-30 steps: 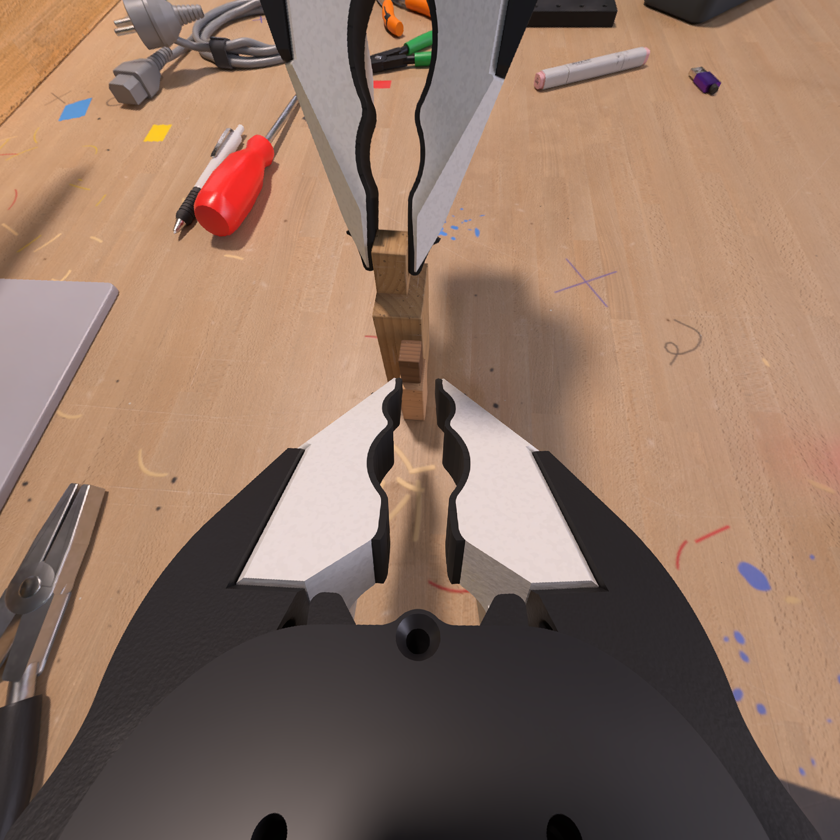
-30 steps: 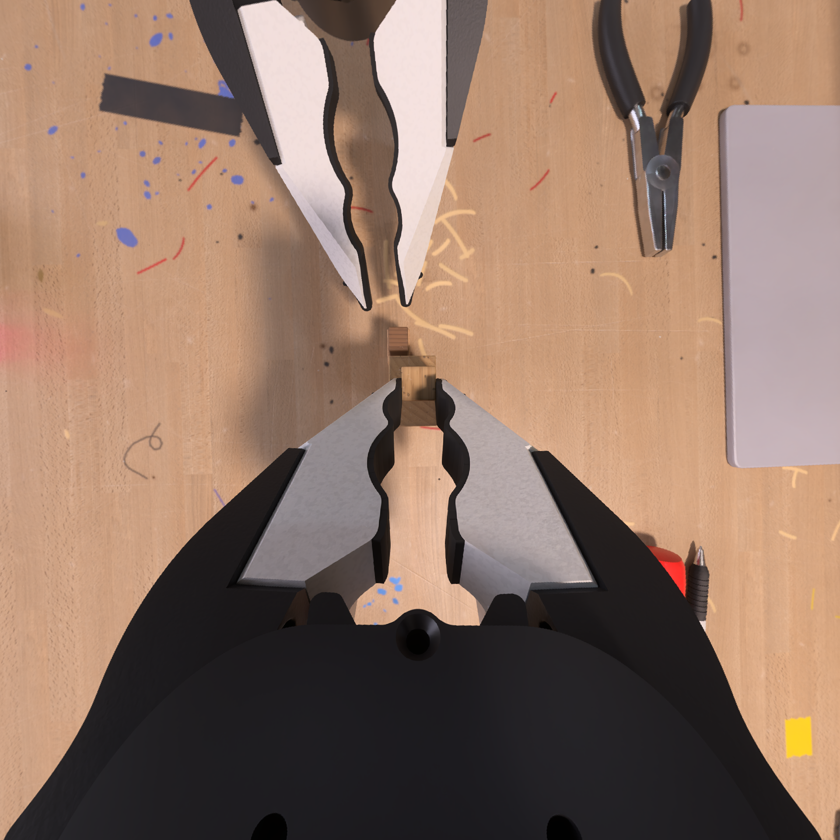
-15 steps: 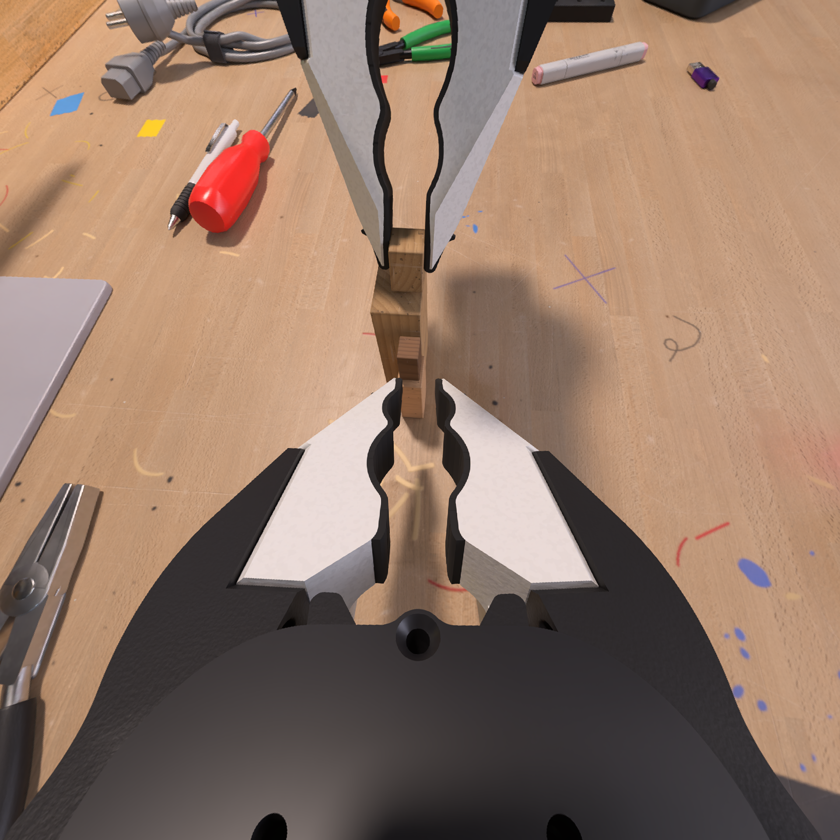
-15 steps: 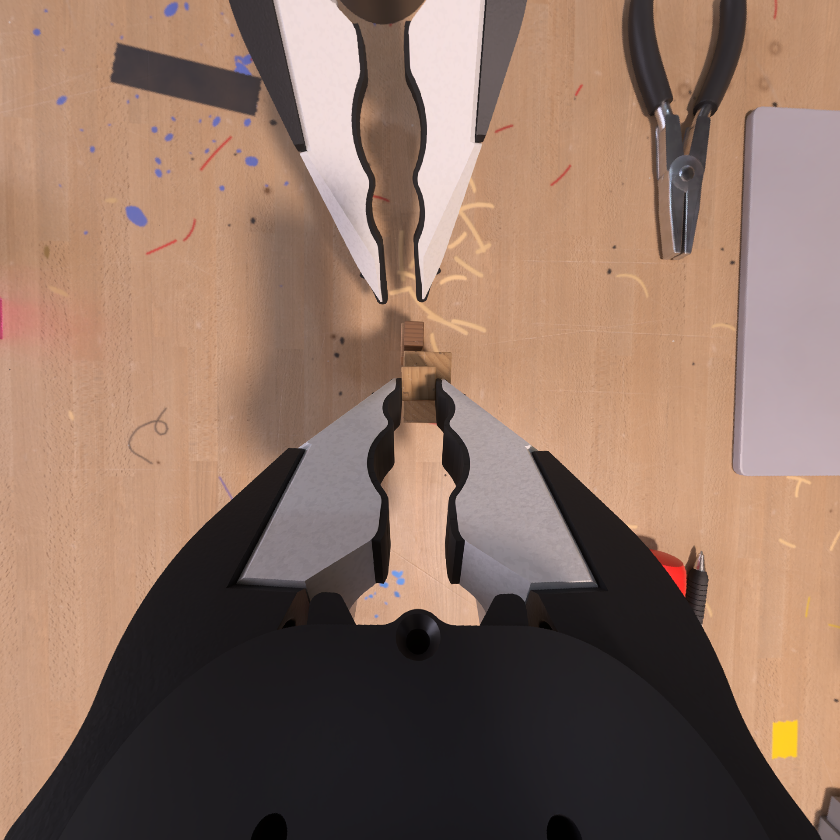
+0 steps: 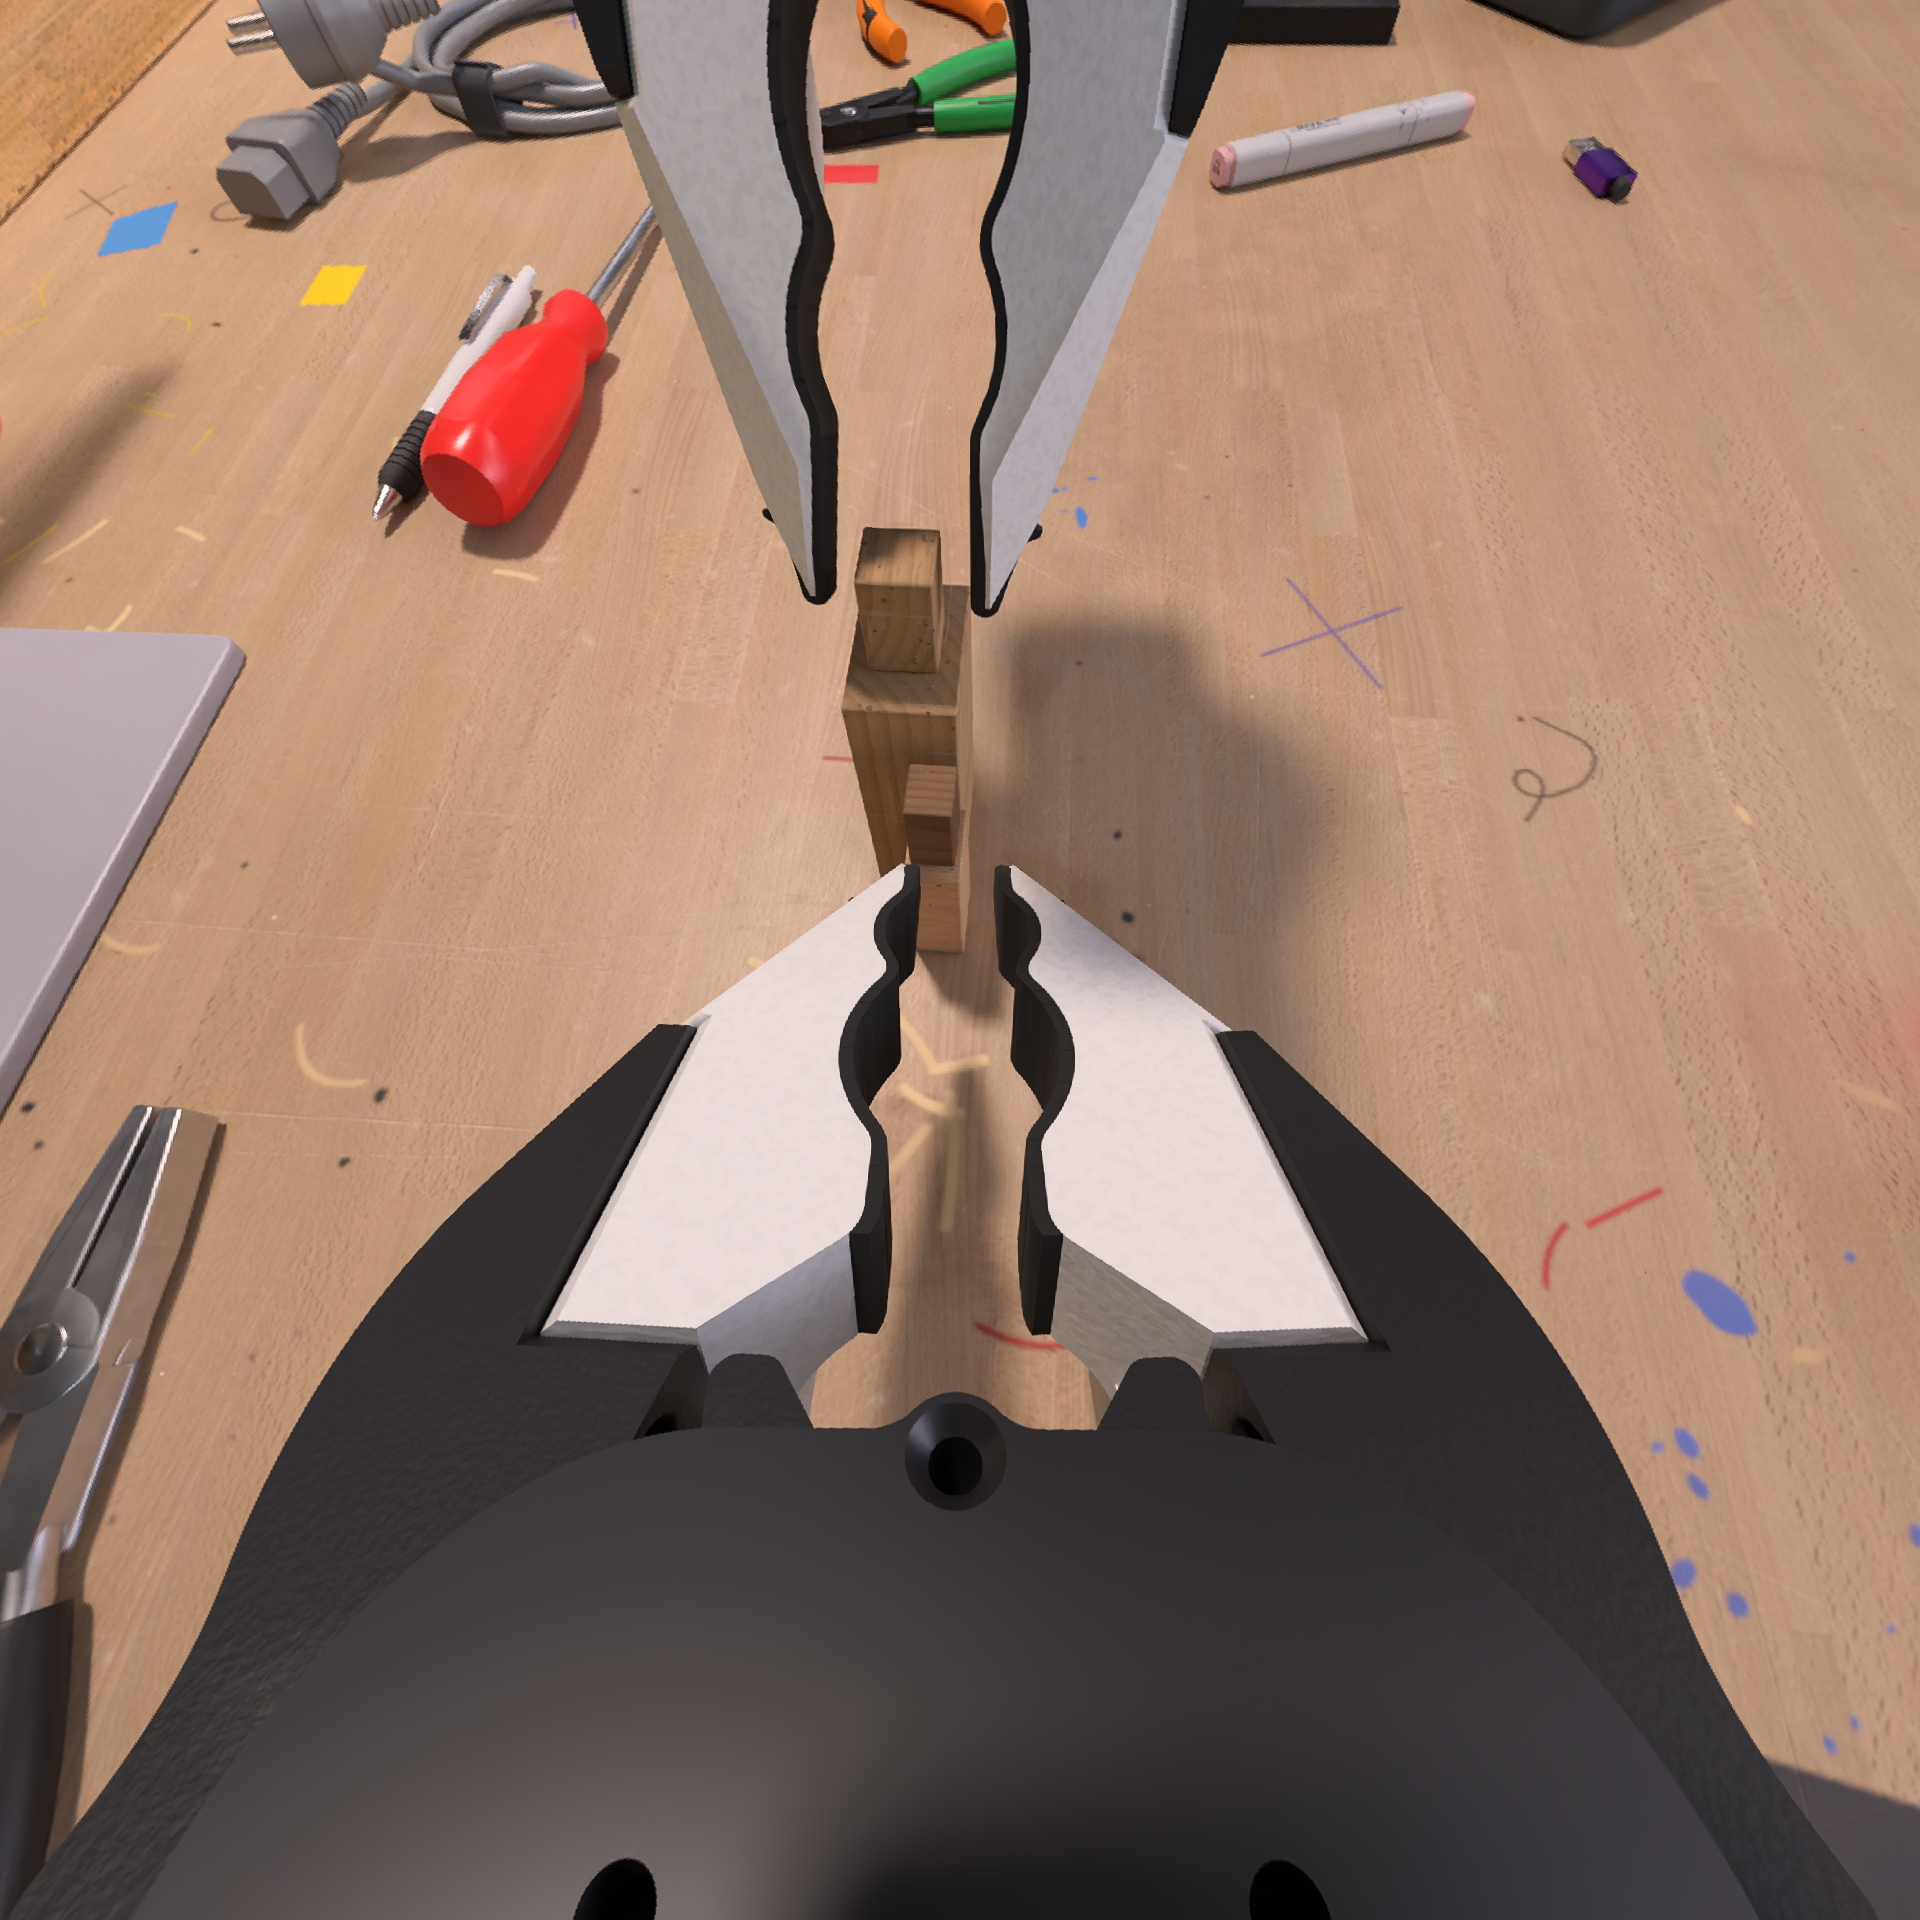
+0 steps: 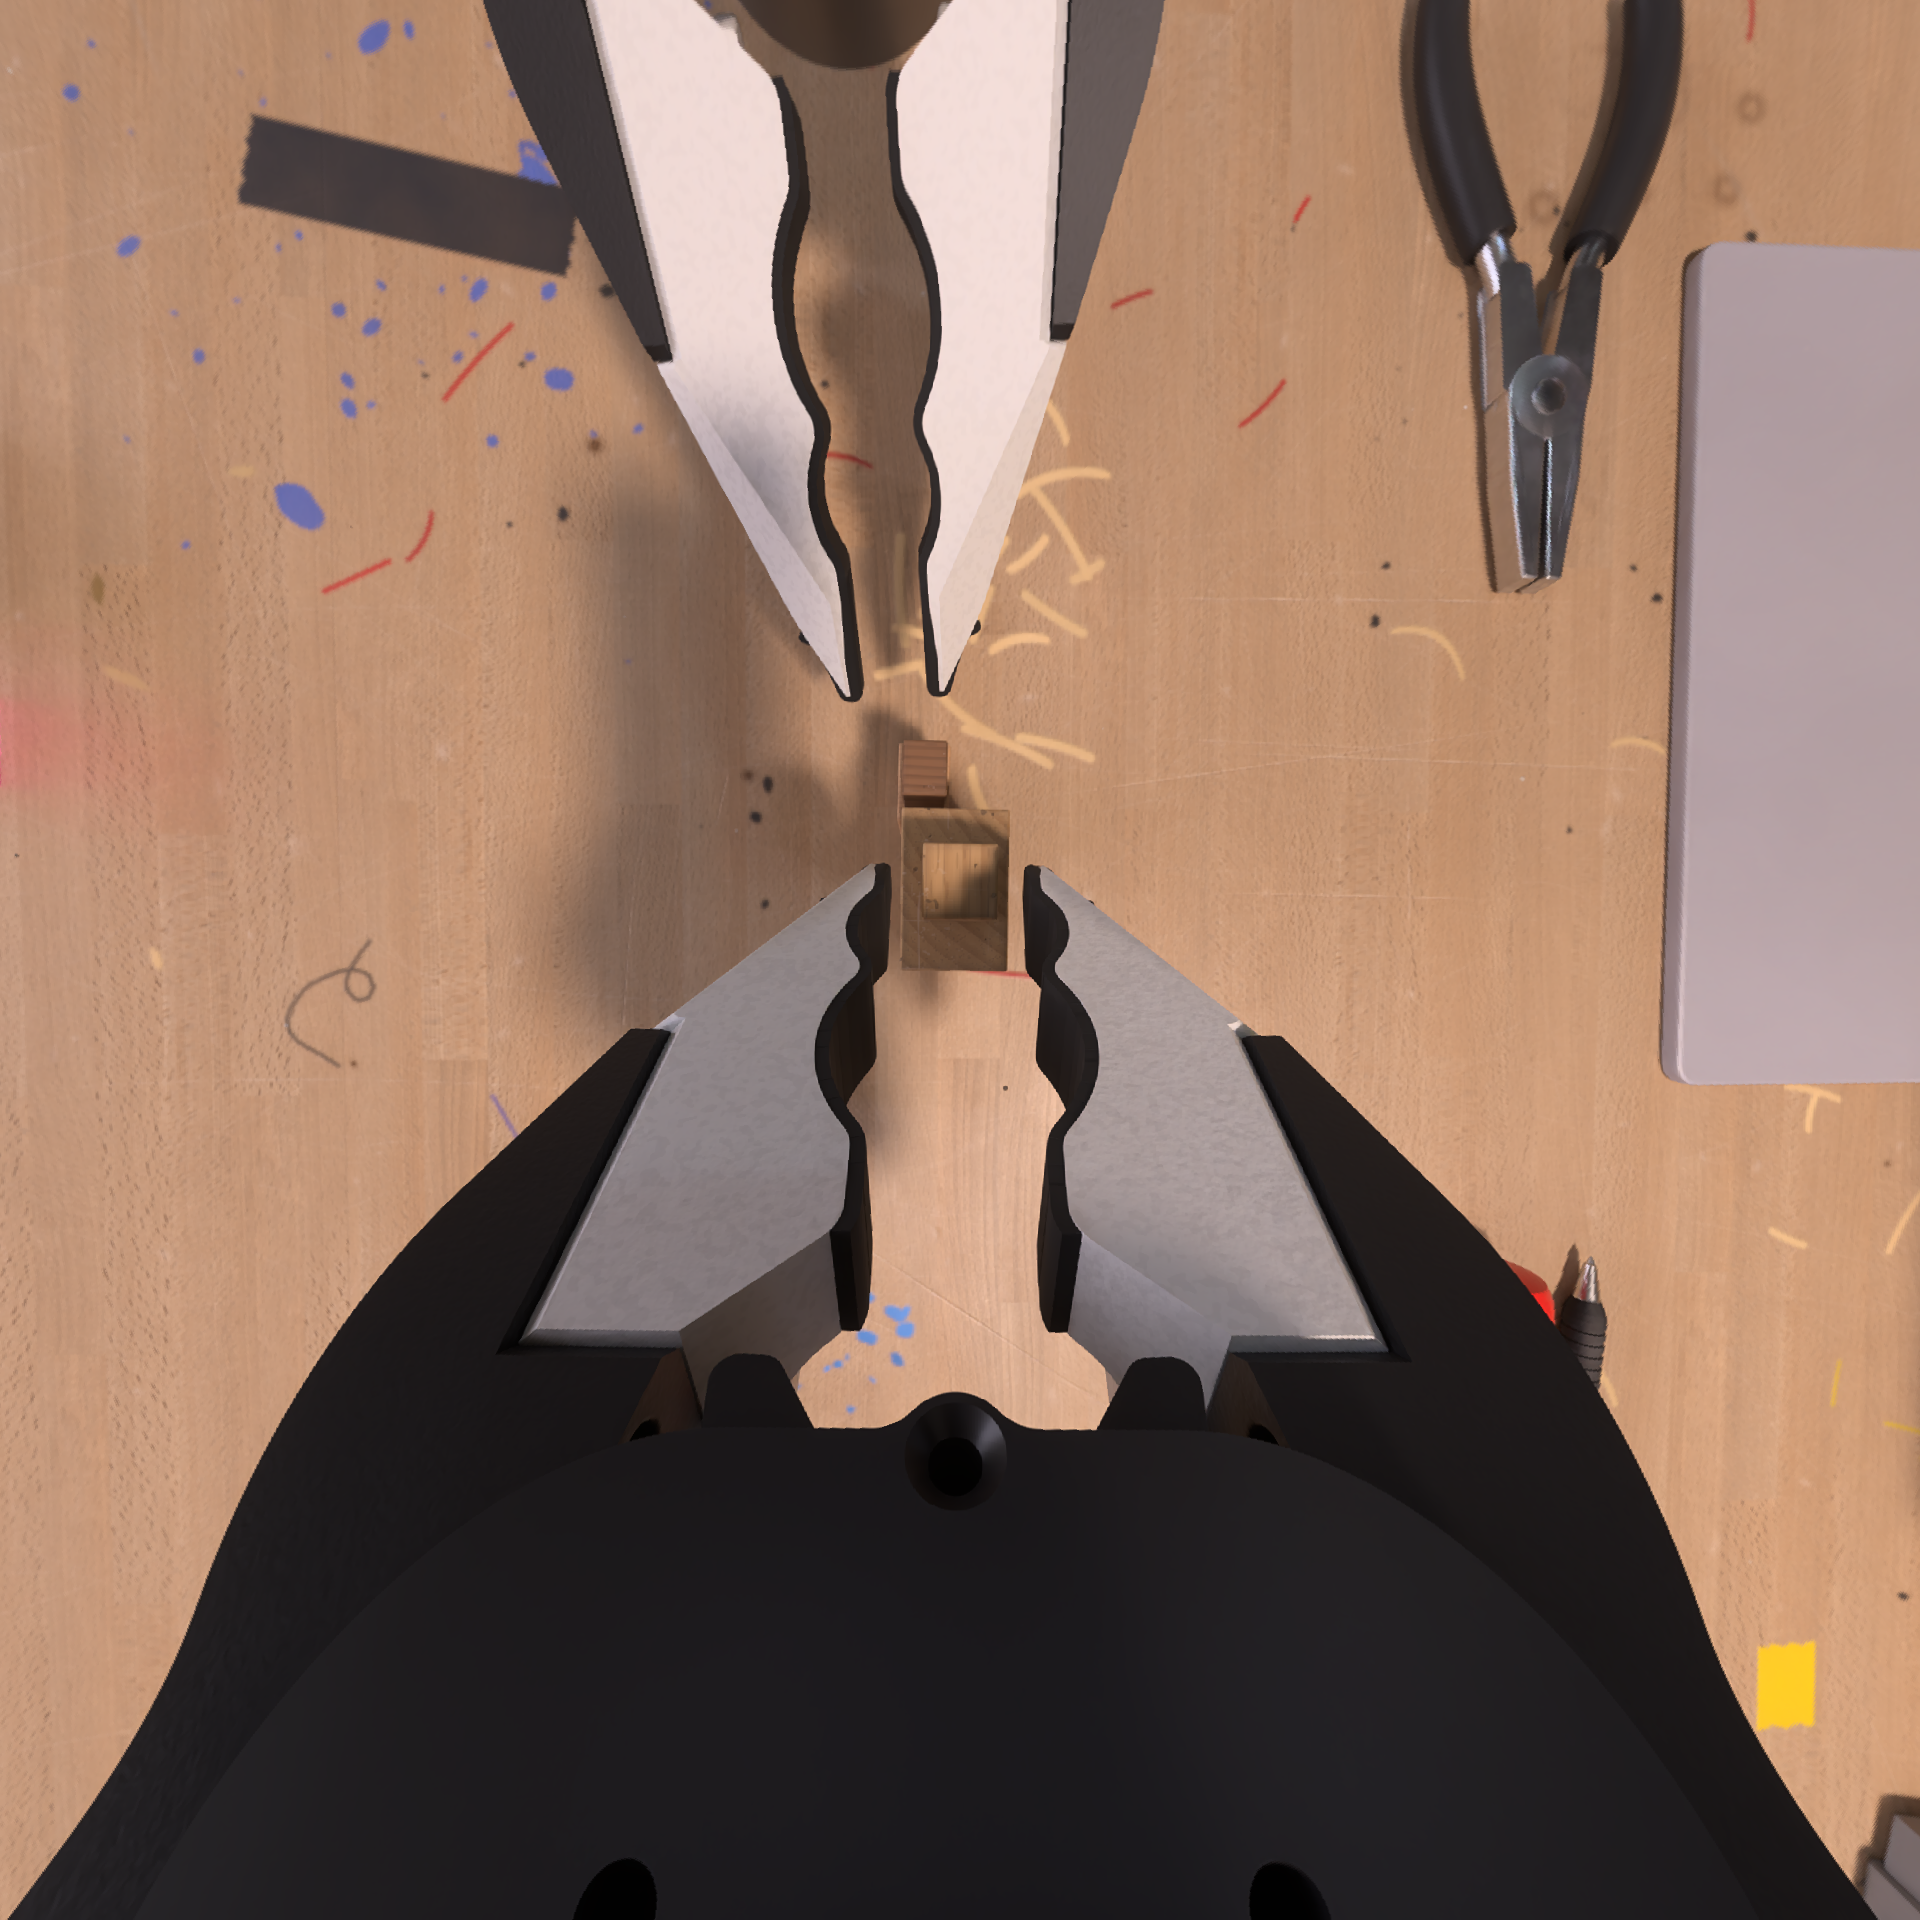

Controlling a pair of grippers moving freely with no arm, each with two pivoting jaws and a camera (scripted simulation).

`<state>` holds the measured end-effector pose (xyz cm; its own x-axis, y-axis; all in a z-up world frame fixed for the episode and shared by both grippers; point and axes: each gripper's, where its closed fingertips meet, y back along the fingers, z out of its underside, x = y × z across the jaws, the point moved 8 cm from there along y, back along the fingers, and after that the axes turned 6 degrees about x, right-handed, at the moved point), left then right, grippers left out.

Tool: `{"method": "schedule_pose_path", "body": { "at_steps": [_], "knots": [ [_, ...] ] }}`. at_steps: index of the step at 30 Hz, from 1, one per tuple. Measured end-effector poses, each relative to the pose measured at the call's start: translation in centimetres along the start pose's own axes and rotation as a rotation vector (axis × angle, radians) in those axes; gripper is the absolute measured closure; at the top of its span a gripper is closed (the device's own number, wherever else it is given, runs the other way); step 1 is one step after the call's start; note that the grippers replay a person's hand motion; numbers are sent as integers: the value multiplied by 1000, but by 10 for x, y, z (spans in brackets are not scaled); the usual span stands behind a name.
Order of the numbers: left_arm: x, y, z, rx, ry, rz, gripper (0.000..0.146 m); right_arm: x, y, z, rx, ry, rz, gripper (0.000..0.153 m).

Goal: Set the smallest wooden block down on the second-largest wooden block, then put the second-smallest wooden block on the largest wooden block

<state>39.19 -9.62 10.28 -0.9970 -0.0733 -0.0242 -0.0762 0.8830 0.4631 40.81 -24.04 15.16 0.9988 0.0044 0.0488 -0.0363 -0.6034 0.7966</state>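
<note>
Wooden blocks stand in two stacks on the workbench (image 5: 1455,520): the second-smallest block (image 5: 900,600) rests on the largest block (image 5: 906,758), and the dark smallest block (image 5: 930,812) sits on the second-largest block (image 5: 943,909) just in front. Right gripper (image 5: 902,601), fingers parted, straddles the upper block without touching it. Left gripper (image 5: 954,881) hovers with fingers apart, holding nothing, near the smaller stack. A red screwdriver (image 5: 509,416) lies well apart.

You see a light wooden table (image 5: 1455,520) with paint spots, and soft dark shadows (image 5: 1122,707) lie on it.
</note>
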Motion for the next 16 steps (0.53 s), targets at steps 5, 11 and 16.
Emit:
{"method": "schedule_pose_path", "body": {
  "at_steps": [5,11,16],
  "knots": [
    [0,0,0,0,-2,-1,132,1,-1,-3,-1,-6,0,128],
    [0,0,0,0,-4,0,132,2,-5,-3,-52,-18,-5,134],
    [0,-1,-1,1,-4,1,132,2,-6,-9,-124,9,-6,134]
  ]
}}
